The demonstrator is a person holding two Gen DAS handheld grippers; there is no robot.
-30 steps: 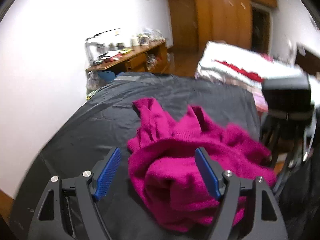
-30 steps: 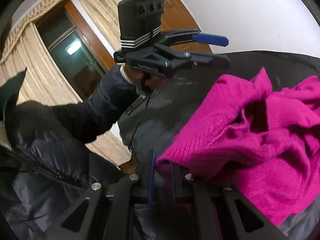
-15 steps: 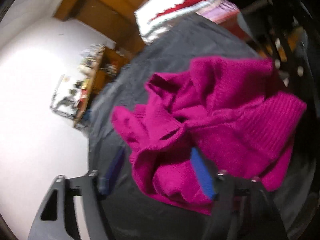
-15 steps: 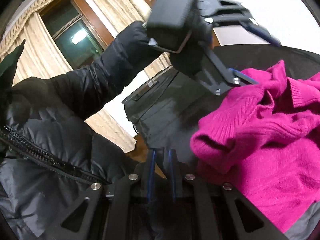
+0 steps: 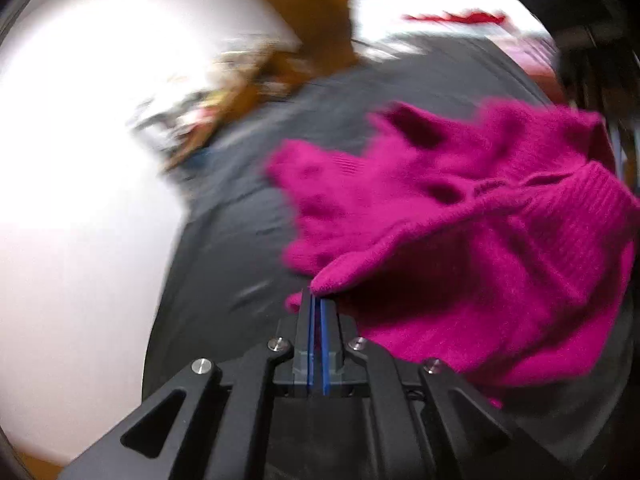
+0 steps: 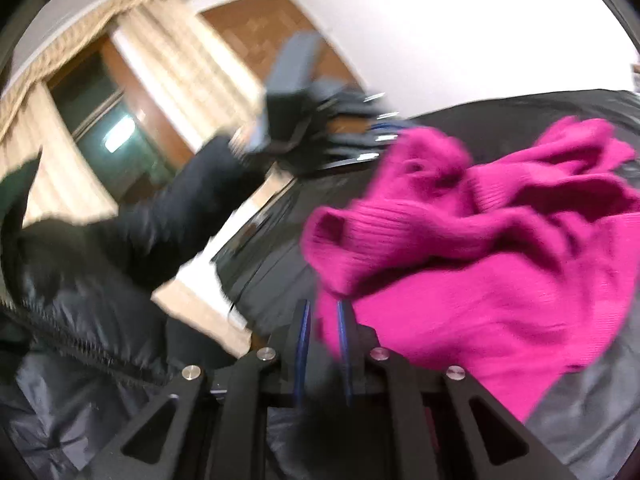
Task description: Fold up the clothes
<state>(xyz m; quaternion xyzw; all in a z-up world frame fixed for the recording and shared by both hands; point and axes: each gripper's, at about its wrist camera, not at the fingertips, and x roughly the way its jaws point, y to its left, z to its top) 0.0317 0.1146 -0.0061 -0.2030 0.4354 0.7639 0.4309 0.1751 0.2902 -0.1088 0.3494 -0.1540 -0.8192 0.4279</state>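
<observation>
Magenta knit sweater [image 5: 460, 240] lies bunched on dark sheet-covered tabletop [image 5: 240, 240]. Left hand-held gripper [image 5: 318, 300] just went from wide open to pinching an edge; right hand-held gripper [image 6: 322, 320] clamps fabric too (spreading comes next, likely).

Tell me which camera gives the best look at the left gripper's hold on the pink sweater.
The left wrist view: the left gripper sits close and fairly sharp, shut on an edge of the pink sweater. The right wrist view shows that gripper only far off and motion-blurred.
</observation>
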